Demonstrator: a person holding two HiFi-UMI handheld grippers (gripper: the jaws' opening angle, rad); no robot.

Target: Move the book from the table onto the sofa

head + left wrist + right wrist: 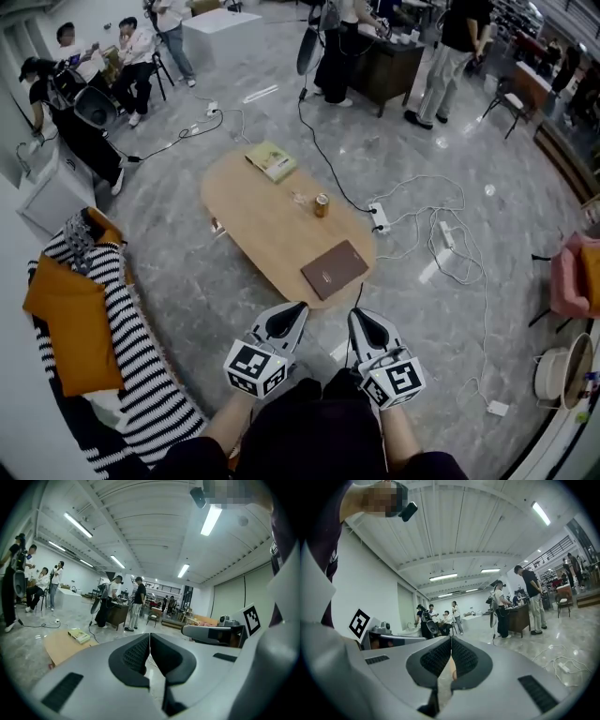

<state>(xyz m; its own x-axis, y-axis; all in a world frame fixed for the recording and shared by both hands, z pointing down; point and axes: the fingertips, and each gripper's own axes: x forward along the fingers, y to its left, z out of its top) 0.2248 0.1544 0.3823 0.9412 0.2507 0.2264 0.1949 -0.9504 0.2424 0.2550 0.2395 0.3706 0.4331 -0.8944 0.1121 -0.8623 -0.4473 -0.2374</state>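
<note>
Zero steps done: brown book (334,269) lies flat on the near end of the counter (253,220), untouched. My left tongs (295,311) and right tongs (358,315) are both closed, empty, just short of that end. The sofa (150,394) sits left of the counter; grasp, carry and drop all remain.

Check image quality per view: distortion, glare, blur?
Head view: strong fisheye bend, glossy reflections on the floor, table evenly lit and sharp. Left gripper view: black round vignette, ceiling strip light blown out. Right gripper view: same vignette, distant people readable.
</note>
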